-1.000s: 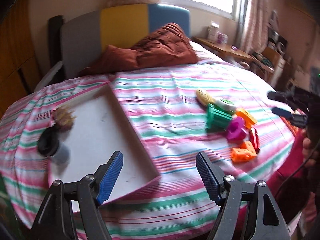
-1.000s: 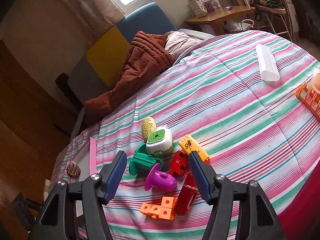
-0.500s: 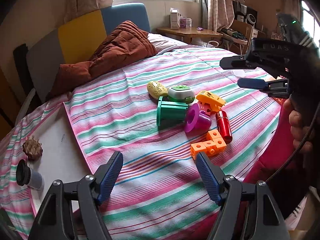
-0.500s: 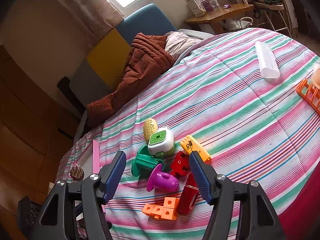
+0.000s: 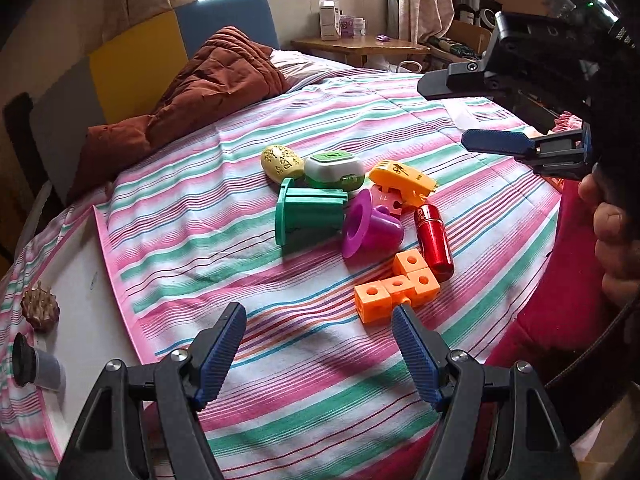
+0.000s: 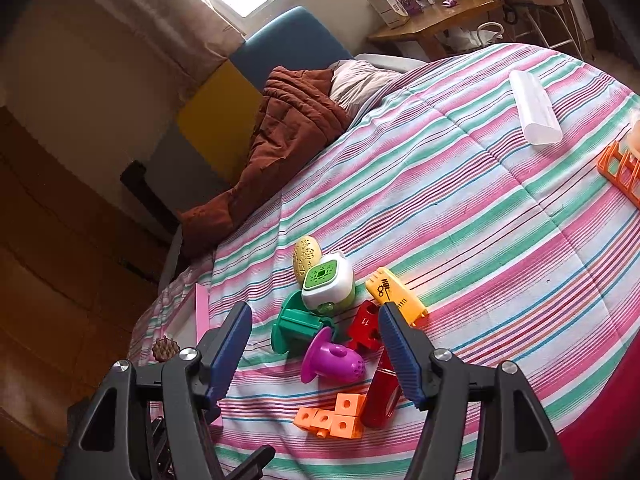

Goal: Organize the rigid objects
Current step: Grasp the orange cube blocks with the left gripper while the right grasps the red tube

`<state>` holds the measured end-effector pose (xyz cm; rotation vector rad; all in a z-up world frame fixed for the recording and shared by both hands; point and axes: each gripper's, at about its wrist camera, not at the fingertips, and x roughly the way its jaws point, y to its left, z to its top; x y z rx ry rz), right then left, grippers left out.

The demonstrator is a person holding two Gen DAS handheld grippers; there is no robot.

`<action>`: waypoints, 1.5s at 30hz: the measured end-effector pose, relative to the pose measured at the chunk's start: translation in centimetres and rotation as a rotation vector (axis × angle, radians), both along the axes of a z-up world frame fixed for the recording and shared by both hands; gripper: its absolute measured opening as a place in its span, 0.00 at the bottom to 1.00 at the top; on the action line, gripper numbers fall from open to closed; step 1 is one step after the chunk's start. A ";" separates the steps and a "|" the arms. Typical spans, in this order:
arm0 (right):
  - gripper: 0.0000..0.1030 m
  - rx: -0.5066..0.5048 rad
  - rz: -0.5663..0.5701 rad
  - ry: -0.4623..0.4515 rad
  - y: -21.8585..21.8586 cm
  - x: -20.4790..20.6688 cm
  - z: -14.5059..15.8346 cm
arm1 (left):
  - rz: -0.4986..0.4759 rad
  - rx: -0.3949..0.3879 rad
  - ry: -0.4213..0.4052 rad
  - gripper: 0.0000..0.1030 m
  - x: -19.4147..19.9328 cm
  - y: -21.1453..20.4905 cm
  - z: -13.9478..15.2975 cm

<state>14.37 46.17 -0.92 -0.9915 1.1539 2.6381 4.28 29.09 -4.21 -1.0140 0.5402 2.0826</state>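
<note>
A pile of plastic toys lies on the striped bedspread: a yellow egg (image 5: 280, 162), a green-and-white case (image 5: 334, 168), an orange-yellow piece (image 5: 402, 178), a green spool (image 5: 310, 212), a purple cup (image 5: 370, 226), a red cylinder (image 5: 434, 238) and joined orange cubes (image 5: 396, 286). My left gripper (image 5: 318, 314) is open and empty, hovering just short of the cubes. My right gripper (image 6: 314, 316) is open and empty above the spool (image 6: 298, 326) and purple cup (image 6: 332, 360). It also shows at the right of the left wrist view, held by a hand (image 5: 616, 248).
A white tray with a pink rim (image 5: 80, 300) lies left of the pile, holding a pine cone (image 5: 40, 308) and a small black-capped container (image 5: 34, 364). Farther right are a white tube (image 6: 534, 108) and an orange rack (image 6: 622, 168). A brown quilt (image 5: 200, 84) sits by the headboard.
My left gripper has swung right, from over the white tray to in front of the toy pile, and dropped a little. The right gripper has stayed in place, still open.
</note>
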 end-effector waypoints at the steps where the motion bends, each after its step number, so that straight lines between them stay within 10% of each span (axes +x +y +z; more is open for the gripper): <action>1: 0.65 -0.003 -0.002 -0.002 0.0 0.0 0.0 | -0.007 0.005 -0.008 0.73 -0.1 0.3 -0.2; 24: 0.65 -0.020 -0.037 -0.054 0.3 -0.3 -0.5 | -0.206 0.019 -0.117 0.55 0.0 5.2 -4.4; 35: 0.55 -0.042 -0.018 -0.305 0.5 -2.3 -3.2 | 0.035 0.054 -0.102 0.55 -2.1 -3.1 -4.3; 45: 0.43 0.046 0.071 -0.561 -1.6 -4.5 -5.8 | 0.051 0.101 -0.083 0.55 -2.1 -4.7 -4.8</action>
